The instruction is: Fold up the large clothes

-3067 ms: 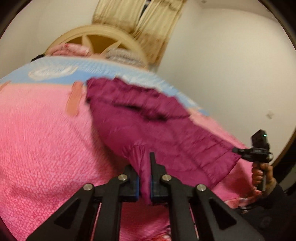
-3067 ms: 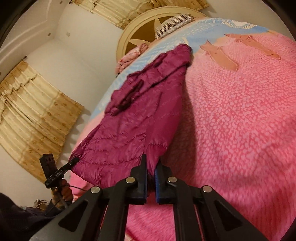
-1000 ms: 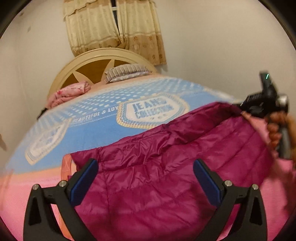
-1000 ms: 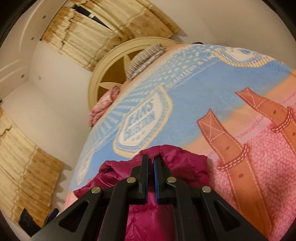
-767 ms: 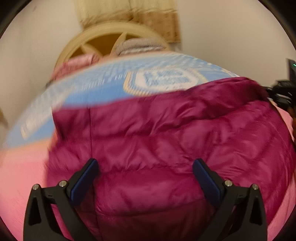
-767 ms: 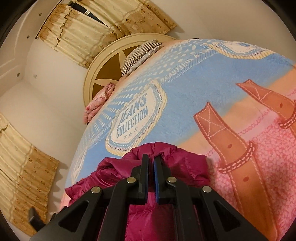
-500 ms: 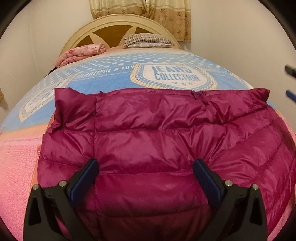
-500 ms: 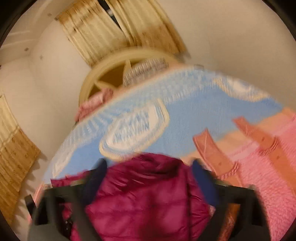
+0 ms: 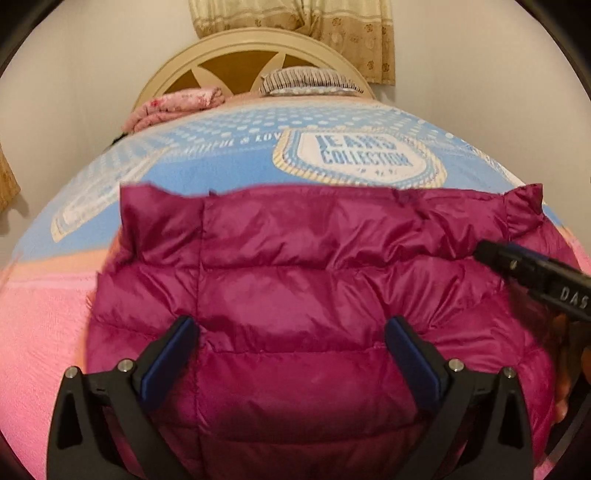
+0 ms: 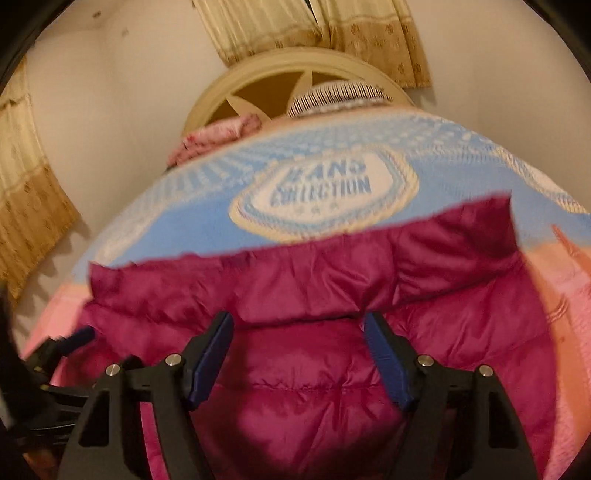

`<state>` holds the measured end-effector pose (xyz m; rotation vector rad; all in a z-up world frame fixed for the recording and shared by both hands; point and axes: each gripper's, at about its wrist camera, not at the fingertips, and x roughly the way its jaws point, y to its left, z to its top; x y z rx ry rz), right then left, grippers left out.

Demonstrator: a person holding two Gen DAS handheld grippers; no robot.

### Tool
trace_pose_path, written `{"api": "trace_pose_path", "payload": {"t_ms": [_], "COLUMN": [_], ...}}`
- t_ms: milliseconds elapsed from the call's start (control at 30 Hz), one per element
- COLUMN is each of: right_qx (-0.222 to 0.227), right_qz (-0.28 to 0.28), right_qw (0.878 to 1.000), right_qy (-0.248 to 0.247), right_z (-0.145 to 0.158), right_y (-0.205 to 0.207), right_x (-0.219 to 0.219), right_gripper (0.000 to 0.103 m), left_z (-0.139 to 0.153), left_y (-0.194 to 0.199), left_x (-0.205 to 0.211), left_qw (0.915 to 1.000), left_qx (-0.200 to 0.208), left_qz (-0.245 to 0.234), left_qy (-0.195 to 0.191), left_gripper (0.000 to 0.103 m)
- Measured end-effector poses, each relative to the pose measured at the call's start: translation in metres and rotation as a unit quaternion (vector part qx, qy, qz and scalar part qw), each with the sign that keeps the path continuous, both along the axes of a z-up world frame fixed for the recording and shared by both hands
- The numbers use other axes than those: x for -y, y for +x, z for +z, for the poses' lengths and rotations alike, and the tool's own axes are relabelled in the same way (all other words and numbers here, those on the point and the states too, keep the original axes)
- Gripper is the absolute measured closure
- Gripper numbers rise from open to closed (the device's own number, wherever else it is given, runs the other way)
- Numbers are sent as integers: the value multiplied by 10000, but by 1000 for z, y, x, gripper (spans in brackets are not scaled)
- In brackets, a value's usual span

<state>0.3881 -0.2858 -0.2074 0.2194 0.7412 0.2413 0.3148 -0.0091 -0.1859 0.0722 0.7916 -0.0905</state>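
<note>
Bed (image 9: 44, 332) fills both views, under a blanket (image 9: 229, 166) that is pink near, blue far, with a "JEANS COLLECTION" badge. Curved cream headboard (image 9: 236, 48) at the far end, against a pale wall; curtain (image 9: 354, 33) above it. Striped pillow (image 9: 306, 79) and folded pink bedding (image 9: 173, 107) lie at the headboard.

Jacket (image 9: 314, 280), magenta, quilted, lies spread flat on the blanket, its straight far edge across the blue part, its bulk on the pink part.

Left gripper (image 9: 291, 358) above the jacket's near part, jaws wide, nothing between them. Blue pads on both fingers.

Right gripper (image 10: 299, 354) above the jacket too, jaws apart and closing, pads clear of the fabric. In the left view its finger reaches in from the right edge over the jacket's far right corner. View is motion-blurred.
</note>
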Motion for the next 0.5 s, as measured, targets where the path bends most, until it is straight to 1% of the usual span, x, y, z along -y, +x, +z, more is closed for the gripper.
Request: {"api": "trace_pose_path", "payload": {"t_ms": [67,200,300,500], "right_qx": [-52,-130,-253,-380], "right_qz": [-8,37,56,46], "right_qw": [10000,9999,9997,9991], "right_qy": [-20,-38,-22,-197], "right_z": [-8,-13,-18,-23], "right_y": [3,1,7,13], "right_x": [1,-1,-1,-7], "right_gripper": [29,29,29,29], "left_z": [-3,-5,-5,-7], "left_y": [0,1,1,2], "left_x": [-2,0,0,4], "left_qw": [10000,10000,10000,10000], "left_qx": [24,14,-6,-47], "left_qz": [14,6,10,18], "left_qy": [-58,-13,-9,76], "left_gripper": [0,0,0,0]}}
